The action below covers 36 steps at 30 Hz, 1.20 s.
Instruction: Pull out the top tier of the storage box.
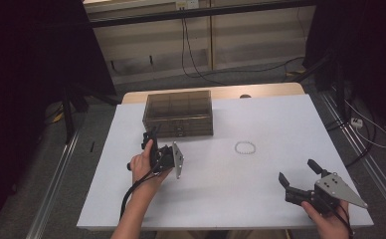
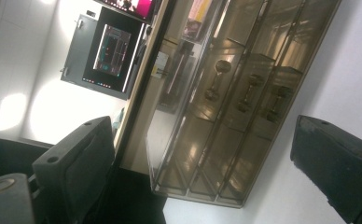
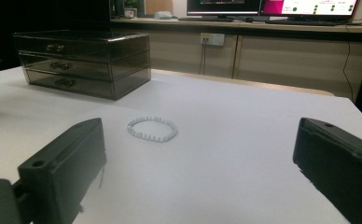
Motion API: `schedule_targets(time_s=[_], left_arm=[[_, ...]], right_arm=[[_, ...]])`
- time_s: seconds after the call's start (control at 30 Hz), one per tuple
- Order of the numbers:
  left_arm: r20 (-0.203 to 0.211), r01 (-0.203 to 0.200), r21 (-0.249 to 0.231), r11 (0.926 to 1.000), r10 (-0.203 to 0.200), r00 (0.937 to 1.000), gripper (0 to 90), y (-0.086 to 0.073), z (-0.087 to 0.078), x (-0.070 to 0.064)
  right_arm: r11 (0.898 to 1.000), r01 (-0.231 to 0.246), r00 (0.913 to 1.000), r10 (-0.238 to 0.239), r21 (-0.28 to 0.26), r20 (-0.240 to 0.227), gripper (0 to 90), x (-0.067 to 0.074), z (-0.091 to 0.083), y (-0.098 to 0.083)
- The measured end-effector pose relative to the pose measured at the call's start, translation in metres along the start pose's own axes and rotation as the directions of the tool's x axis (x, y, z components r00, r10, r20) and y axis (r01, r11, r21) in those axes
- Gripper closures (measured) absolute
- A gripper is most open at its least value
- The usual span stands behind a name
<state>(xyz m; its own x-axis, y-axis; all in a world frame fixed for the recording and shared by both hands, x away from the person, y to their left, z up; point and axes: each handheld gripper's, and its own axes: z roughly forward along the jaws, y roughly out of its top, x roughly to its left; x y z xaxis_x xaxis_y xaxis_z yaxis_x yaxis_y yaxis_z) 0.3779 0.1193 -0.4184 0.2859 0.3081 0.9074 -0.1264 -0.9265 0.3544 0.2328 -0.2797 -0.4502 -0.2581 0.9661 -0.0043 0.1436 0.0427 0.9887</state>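
— Looking down from the high view, how are the hands posed?

— The left tool point(image 1: 149, 141) is seen rolled onto its side, gripped by the left hand point(image 1: 142, 165), its grey plate stood on edge; the forearm is brought in from the bottom edge at a slant. The jaws are pointed at the front of the smoked drawer box point(image 1: 178, 113) and are held just short of it. The right tool point(image 1: 296, 173) is held low near the right front corner of the white surface point(image 1: 260, 199), grasped from behind by the right hand point(image 1: 328, 221), plate up, jaws spread wide and aimed up and left toward the bead bracelet point(image 1: 245, 148).

— And in the left gripper view?

— The scene is tilted by the rolled hand. The drawer box point(image 2: 226, 107) is seen close ahead, its three metal pull handles framed between the jaws, which are spread apart with nothing held.

— What is given by the right gripper view?

— The jaws are shown level and wide apart, with nothing between them. The bracelet point(image 3: 152, 129) is seen lying flat on the surface point(image 3: 244, 154), ahead of the jaws and nearer the left one, untouched. The drawer box point(image 3: 83, 63) is set farther back at the left, all drawers shut.
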Motion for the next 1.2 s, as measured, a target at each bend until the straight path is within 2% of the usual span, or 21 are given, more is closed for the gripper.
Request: schedule_targets(time_s=[0.4,0.5,0.83,1.0,1.07,1.2], left_arm=[[0.009,-0.044,0.021,0.9988,0.044,0.9990,7.2,0.003,0.013,-0.002],[-0.009,-0.049,0.017,0.9987,0.049,0.9988,8.7,0.005,0.017,-0.004],[-0.030,-0.067,0.012,0.9977,0.068,0.9972,13.9,0.007,0.024,-0.007],[-0.028,-0.089,0.027,0.9957,0.090,0.9956,16.0,0.008,0.028,-0.009],[-0.029,-0.077,0.021,0.9968,0.078,0.9965,16.5,0.007,0.030,-0.010],[-0.038,-0.089,0.025,0.9957,0.090,0.9952,18.6,0.008,0.033,-0.011]], right_arm=[[1.000,-0.008,1.0000,0.008,0.001,-0.006,1.6,0.000,0.001,-0.001],[1.000,-0.006,1.0000,0.006,0.001,-0.005,1.6,0.000,0.001,0.000],[1.000,-0.004,1.0000,0.004,0.001,-0.005,1.8,-0.001,0.001,-0.001],[1.000,-0.008,1.0000,0.008,0.000,-0.006,1.8,-0.001,0.001,-0.001],[1.000,-0.006,1.0000,0.006,0.000,-0.006,1.8,-0.001,0.001,-0.001],[1.000,-0.006,1.0000,0.006,0.001,-0.005,1.9,-0.002,0.001,-0.001]])
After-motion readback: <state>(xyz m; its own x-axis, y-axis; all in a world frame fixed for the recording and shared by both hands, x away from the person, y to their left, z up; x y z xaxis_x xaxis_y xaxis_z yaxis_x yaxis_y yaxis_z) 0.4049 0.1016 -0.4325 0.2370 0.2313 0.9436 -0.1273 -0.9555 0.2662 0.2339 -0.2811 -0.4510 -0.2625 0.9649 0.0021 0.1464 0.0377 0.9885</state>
